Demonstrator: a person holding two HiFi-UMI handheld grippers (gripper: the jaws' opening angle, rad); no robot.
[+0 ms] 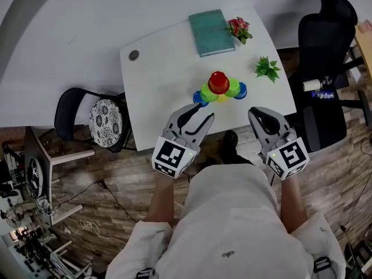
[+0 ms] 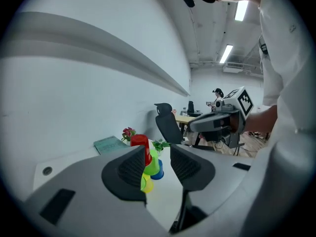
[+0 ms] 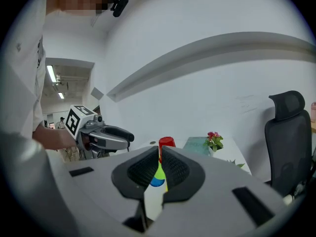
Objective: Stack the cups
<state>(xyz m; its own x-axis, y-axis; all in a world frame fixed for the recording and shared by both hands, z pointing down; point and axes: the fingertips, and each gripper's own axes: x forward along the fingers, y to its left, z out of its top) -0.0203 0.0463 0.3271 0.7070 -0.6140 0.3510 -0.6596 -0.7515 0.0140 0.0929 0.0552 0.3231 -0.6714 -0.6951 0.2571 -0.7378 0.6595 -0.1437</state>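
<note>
Cup pyramid on tabletop, both claws short of it: left claw released, right claw clenched, empty

The bare surface at the left of the cup pile is lying open. A narrow free strip is running between the pile and the left gripper and right gripper at the near edge. Above the pile, the green book and the flower pot are standing in the way. At the right, the small plant is narrowing the passage, and the black office chair is closing that side.
</note>
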